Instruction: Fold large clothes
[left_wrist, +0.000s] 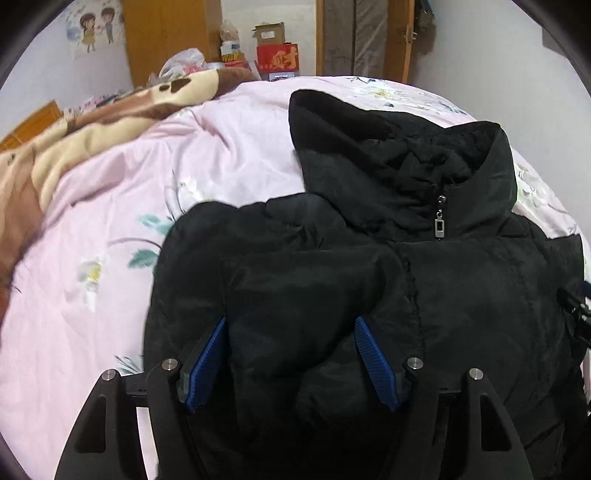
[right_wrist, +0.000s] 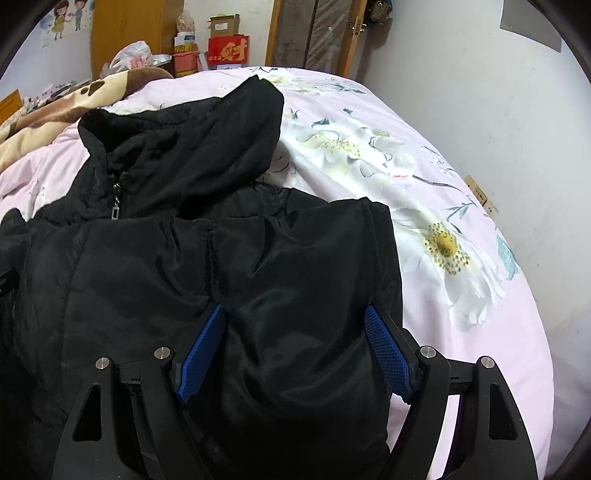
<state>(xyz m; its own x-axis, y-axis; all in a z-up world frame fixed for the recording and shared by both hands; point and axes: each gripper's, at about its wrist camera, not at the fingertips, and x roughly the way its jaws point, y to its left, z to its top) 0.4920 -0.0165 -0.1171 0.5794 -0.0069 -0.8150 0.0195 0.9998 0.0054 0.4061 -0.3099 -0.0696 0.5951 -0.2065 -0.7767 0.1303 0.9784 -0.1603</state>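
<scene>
Pink floral bedding (right_wrist: 424, 192) carries a black padded jacket (right_wrist: 229, 266), a brown blanket (left_wrist: 74, 133) beside it, under the spread-jawed left gripper (left_wrist: 290, 325) and right gripper (right_wrist: 295, 314).

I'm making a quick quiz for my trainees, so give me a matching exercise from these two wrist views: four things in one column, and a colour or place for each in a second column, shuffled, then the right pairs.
Column one:
1. jacket
2. bedspread
3. zipper pull
4. gift box

Column two:
A. red, beyond the far edge of the bed
B. pink with large flowers
C. black, spread on the bed
D. silver, hanging below the collar

Pairs: 1-C, 2-B, 3-D, 4-A
</scene>
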